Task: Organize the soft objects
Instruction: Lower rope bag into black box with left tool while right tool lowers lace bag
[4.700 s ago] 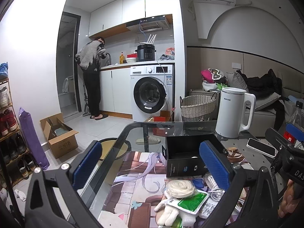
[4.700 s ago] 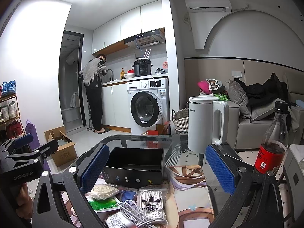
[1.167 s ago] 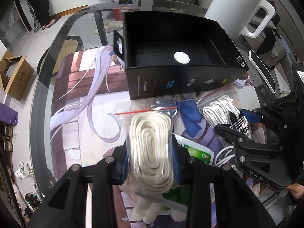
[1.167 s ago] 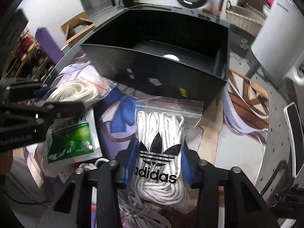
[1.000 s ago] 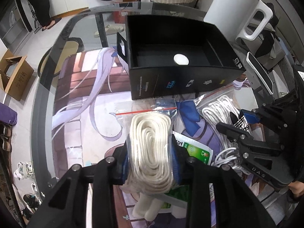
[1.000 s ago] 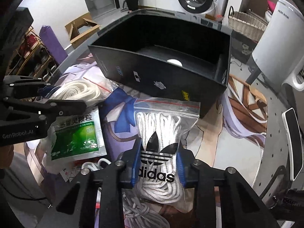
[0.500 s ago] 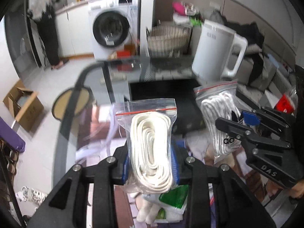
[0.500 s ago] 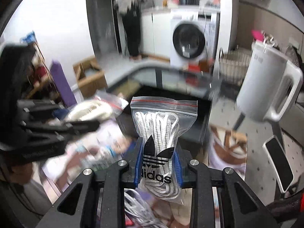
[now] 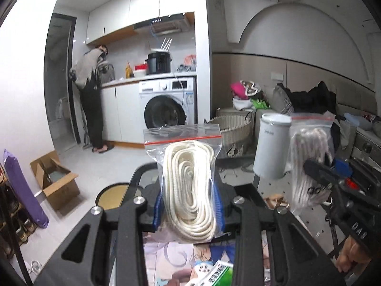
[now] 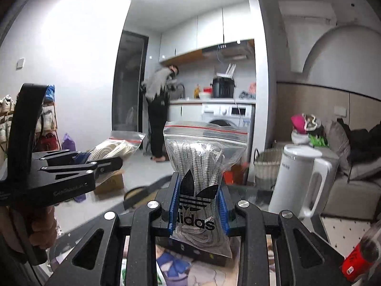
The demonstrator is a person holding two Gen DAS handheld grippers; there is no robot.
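Left tongs [image 9: 189, 208] were narrowed onto a zip bag of cream cord [image 9: 188, 190], blue pads [image 9: 157, 208] pressing its coil from both sides; the bag stood upright, clear of the surface [image 9: 166, 250]. Right tongs [image 10: 198, 208] pinched a zip bag of white Adidas laces [image 10: 198, 183] the same way, upright, lifted above the black box [image 10: 190, 253]. Both bags were held side by side in the air, not touching. A white kettle [image 10: 297, 183] stood on the surface behind, to the right.
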